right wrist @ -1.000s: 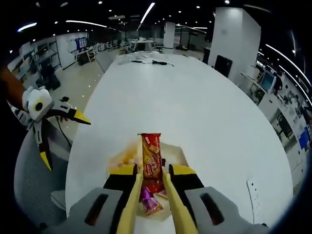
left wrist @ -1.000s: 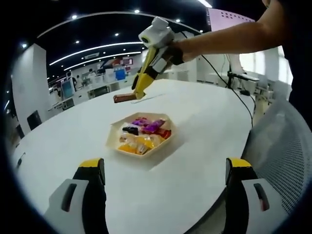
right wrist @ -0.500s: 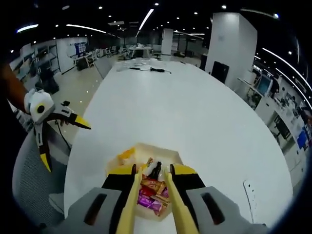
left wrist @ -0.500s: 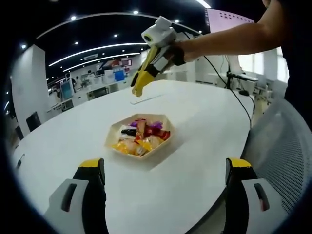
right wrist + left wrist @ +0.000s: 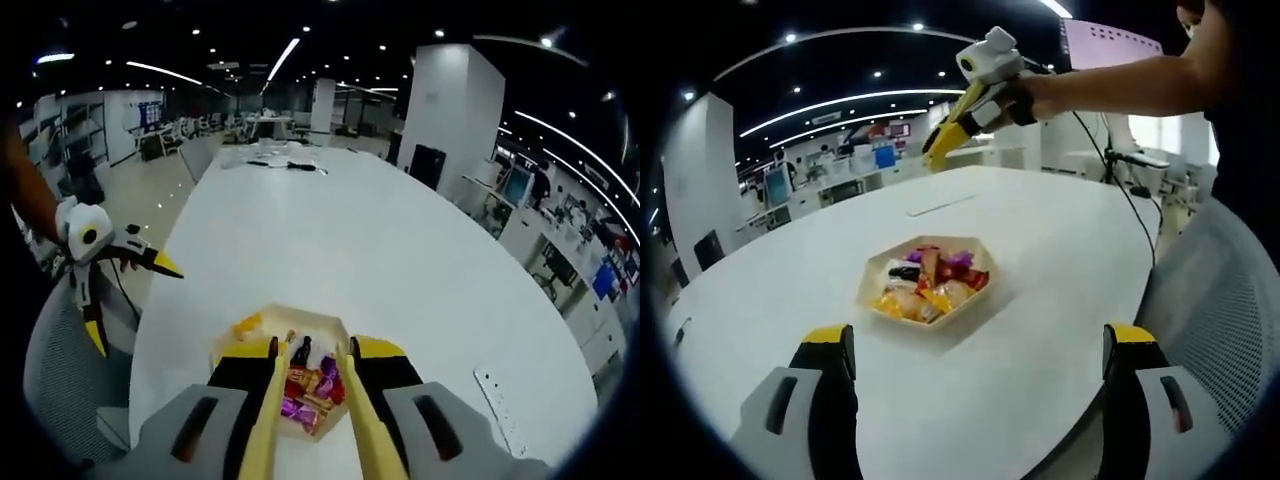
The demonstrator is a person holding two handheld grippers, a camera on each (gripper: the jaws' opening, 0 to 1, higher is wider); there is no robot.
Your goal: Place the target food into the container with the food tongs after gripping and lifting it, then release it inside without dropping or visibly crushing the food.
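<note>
Yellow tong blades of the right gripper (image 5: 305, 385) run nearly parallel with a narrow gap between them, and nothing is pinched in that gap; released. In the left gripper view the same tool (image 5: 940, 148) hangs in the air well above the table, its tips pointing down toward the far side of the surface, held by a hand (image 5: 1012, 98).

Left gripper (image 5: 975, 350): jaws spread wide apart at the bottom of its own view, holding nothing and touching nothing, with bare table between them. It also appears at the left edge of the right gripper view (image 5: 118, 290), jaws splayed, off the table edge beside a grey mesh chair (image 5: 55, 370).

Hexagonal container (image 5: 928, 283), pale tan, sits on the white table (image 5: 1060, 250), a little in from the near curved edge. It holds assorted wrapped snacks: purple, red, yellow and dark packets. A long orange-red snack bar (image 5: 930, 268) lies among them inside the tray. In the right gripper view the container (image 5: 262, 330) lies directly below the tong blades, seen between them.

Table surface around the container is open on all sides. A thin flat item (image 5: 940, 204) lies farther along the table. Mesh chair back (image 5: 1225, 300) stands close to the near right table edge.
</note>
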